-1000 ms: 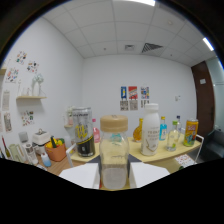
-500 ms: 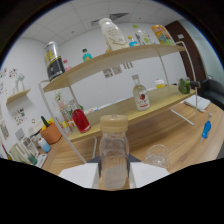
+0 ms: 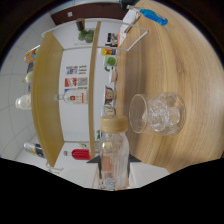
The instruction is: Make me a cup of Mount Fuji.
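Clearly rolled onto its side, the view shows the gripper (image 3: 114, 167) at lower centre with both fingers pinching a clear bottle (image 3: 113, 150) that has a tan cap. Just right of the bottle's cap, a clear glass (image 3: 158, 113) holding ice sits on the wooden surface (image 3: 185, 65), which fills the right half of the frame. A wooden two-tier shelf (image 3: 52, 95) stands at left of centre, carrying bottles and cans. Near the top edge, right of centre, a small blue object (image 3: 154, 16) lies on the surface.
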Available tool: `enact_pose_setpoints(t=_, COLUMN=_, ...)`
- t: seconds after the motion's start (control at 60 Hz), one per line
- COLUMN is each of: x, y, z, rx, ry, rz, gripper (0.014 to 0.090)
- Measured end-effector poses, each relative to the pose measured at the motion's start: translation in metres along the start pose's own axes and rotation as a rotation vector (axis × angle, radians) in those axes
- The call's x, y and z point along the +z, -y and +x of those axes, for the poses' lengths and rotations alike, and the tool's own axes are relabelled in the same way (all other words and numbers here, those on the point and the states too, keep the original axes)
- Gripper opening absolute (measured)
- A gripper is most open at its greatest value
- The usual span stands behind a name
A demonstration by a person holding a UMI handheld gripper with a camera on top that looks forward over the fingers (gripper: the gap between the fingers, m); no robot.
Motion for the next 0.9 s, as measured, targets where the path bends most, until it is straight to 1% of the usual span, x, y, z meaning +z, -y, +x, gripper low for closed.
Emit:
enact_pose_setpoints(t=0.05, x=0.002, y=-0.001, z=0.0, rx=0.065, ry=0.022, rz=-0.018, gripper=0.0395)
enact_pose_setpoints(t=0.133, x=0.004, y=0.002, z=-0.005, rx=0.175, ry=0.06, rz=-0.021, gripper=0.0394)
enact_pose_setpoints(t=0.233, x=0.005, y=0.003, z=-0.006, rx=0.254, ry=0.084, rz=-0.031, gripper=0.0396)
enact_pose_setpoints(t=0.367, x=0.005, y=0.004, z=-0.007, rx=0.287, ry=0.09, rz=-0.03, gripper=0.0397)
enact_pose_setpoints(t=0.467, x=0.003, y=0.004, z=-0.009, rx=0.237, ry=0.081, rz=-0.028, gripper=0.0397)
enact_pose_setpoints(t=0.583, x=-0.003, y=0.001, z=-0.024, rx=0.028, ry=0.065, rz=-0.028, gripper=0.0399)
enact_pose_setpoints(t=0.667, x=-0.007, y=-0.001, z=-0.04, rx=-0.226, ry=0.059, rz=0.0, gripper=0.0398)
enact_pose_setpoints(t=0.717, x=-0.007, y=0.001, z=-0.047, rx=-0.409, ry=0.045, rz=0.039, gripper=0.04)
enact_pose_setpoints(t=0.783, x=-0.007, y=0.002, z=-0.053, rx=-0.639, ry=0.016, rz=0.079, gripper=0.04)
enact_pose_setpoints(t=0.9, x=0.0, y=-0.001, z=-0.044, rx=-0.959, ry=-0.064, rz=0.107, gripper=0.0399)
